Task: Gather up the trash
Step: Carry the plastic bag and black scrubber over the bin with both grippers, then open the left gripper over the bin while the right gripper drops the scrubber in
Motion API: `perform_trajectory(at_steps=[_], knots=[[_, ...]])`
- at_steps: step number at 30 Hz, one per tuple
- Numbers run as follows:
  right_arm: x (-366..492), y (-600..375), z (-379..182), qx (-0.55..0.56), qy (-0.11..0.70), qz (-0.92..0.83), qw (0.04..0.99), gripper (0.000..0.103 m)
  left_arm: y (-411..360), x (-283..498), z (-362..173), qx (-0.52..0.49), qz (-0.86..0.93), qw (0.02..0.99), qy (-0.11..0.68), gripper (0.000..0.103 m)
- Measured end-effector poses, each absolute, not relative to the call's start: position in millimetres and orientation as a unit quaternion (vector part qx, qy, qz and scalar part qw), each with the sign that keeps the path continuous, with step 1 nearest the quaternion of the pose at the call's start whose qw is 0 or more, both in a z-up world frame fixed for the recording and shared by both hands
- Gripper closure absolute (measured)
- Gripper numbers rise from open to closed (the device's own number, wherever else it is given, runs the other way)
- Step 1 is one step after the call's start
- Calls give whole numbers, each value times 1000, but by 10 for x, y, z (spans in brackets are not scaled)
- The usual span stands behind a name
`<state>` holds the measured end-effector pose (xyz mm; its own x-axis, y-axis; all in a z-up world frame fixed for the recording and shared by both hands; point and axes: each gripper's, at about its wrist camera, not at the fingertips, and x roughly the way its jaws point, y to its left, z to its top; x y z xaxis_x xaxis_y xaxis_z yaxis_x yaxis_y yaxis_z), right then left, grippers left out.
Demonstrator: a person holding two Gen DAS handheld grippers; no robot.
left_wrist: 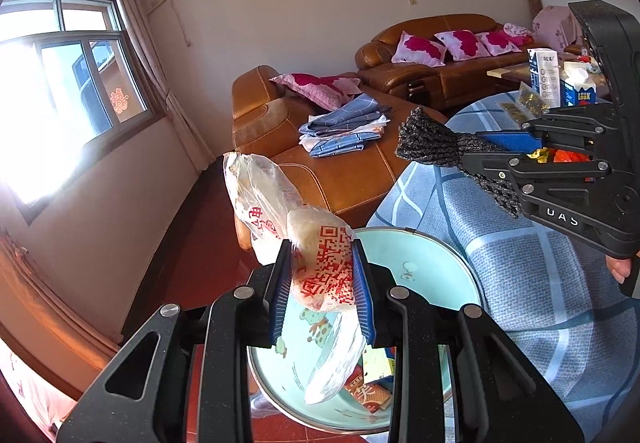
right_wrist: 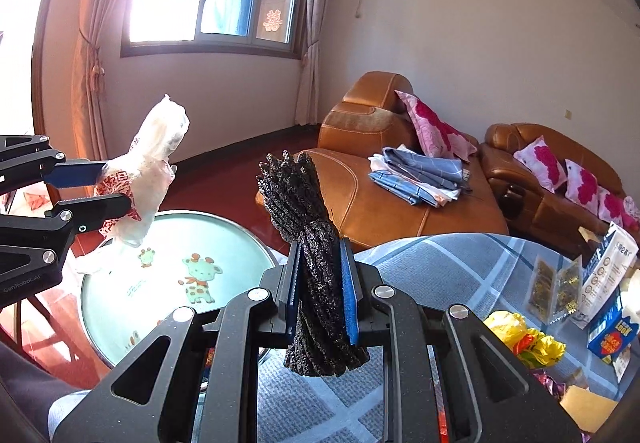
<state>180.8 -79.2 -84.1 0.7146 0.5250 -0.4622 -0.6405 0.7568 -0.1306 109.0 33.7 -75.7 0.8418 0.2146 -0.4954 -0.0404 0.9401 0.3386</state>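
My left gripper (left_wrist: 322,275) is shut on a clear plastic bag (left_wrist: 324,263) printed with a red QR code; it hangs right over the mouth of the pale green bin (left_wrist: 424,259) with cartoon giraffes. The bin holds wrappers at its bottom. In the right wrist view the same bag (right_wrist: 140,179) sits in the left gripper (right_wrist: 120,187) above the bin (right_wrist: 224,243). My right gripper (right_wrist: 320,283) is shut on a bundle of dark speckled netting (right_wrist: 308,243), held over the table edge to the right of the bin. That netting (left_wrist: 432,141) shows in the left wrist view too.
A table with a blue checked cloth (right_wrist: 460,267) carries yellow wrappers (right_wrist: 524,339), a milk carton (right_wrist: 608,267), a blue box (right_wrist: 612,335) and snack packets. A brown leather sofa (right_wrist: 380,199) with folded cloth and pink cushions stands behind. The floor is dark red.
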Motion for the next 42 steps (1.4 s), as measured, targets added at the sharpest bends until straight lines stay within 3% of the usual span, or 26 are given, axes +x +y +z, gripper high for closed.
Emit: perform_trajectory(at_steps=[42], knots=[[1715, -588, -904, -186, 204, 380, 883, 84, 504, 1234, -935, 161, 75, 934, 310, 74]])
